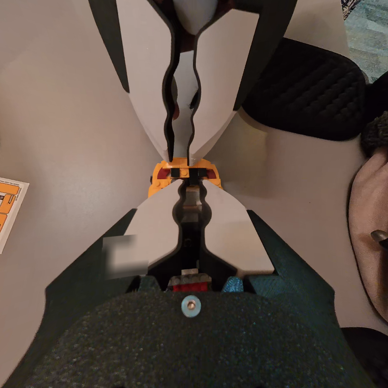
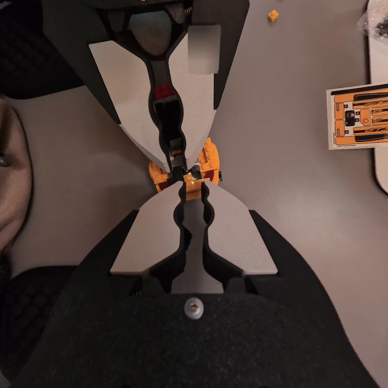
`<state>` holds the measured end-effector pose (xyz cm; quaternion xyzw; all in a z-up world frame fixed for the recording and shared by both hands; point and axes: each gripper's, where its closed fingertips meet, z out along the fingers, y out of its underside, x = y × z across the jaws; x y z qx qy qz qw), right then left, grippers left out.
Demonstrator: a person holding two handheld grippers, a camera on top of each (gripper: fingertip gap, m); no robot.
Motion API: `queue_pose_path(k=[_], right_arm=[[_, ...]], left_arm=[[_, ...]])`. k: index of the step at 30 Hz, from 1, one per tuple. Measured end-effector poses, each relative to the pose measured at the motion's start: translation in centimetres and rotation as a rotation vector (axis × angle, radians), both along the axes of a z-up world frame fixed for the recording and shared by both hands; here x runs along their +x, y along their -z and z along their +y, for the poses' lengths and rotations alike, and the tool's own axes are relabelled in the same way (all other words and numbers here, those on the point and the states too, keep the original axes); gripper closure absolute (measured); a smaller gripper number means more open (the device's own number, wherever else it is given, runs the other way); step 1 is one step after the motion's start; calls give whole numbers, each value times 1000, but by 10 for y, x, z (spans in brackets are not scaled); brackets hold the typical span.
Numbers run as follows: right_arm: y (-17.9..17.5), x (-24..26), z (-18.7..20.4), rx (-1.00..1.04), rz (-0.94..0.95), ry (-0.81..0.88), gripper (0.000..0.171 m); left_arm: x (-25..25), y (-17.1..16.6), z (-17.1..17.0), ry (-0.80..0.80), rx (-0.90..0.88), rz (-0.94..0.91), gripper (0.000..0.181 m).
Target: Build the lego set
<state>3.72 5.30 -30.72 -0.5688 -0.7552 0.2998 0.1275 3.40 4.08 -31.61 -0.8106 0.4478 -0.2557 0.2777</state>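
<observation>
In the left wrist view, the orange lego car body (image 1: 184, 174) sits at frame centre, partly built. My left gripper (image 1: 190, 184) clamps narrowly on its black chassis, and the right gripper's tips touch it from above.

In the right wrist view, my right gripper (image 2: 193, 186) pinches an orange piece onto the model. A loose orange brick (image 2: 273, 15) and sticker sheet (image 2: 359, 117) wait unused at right, so I judge much remains.

Bare table (image 2: 273, 210) beside sticker sheet (image 2: 359, 117)
</observation>
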Motion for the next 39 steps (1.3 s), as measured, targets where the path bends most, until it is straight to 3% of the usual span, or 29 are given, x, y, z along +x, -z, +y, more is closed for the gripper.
queue_pose_path(k=[19,30,39], right_arm=[[-6,3,6,6,68,52,160],[-7,-3,9,-47,235,175,145],[1,-8,6,-38,261,169,143]], left_arm=[[-7,-6,-12,0,26,-10,164],[-24,-14,-20,-87,101,-28,140],[-54,-4,-27,-191,106,-14,124]])
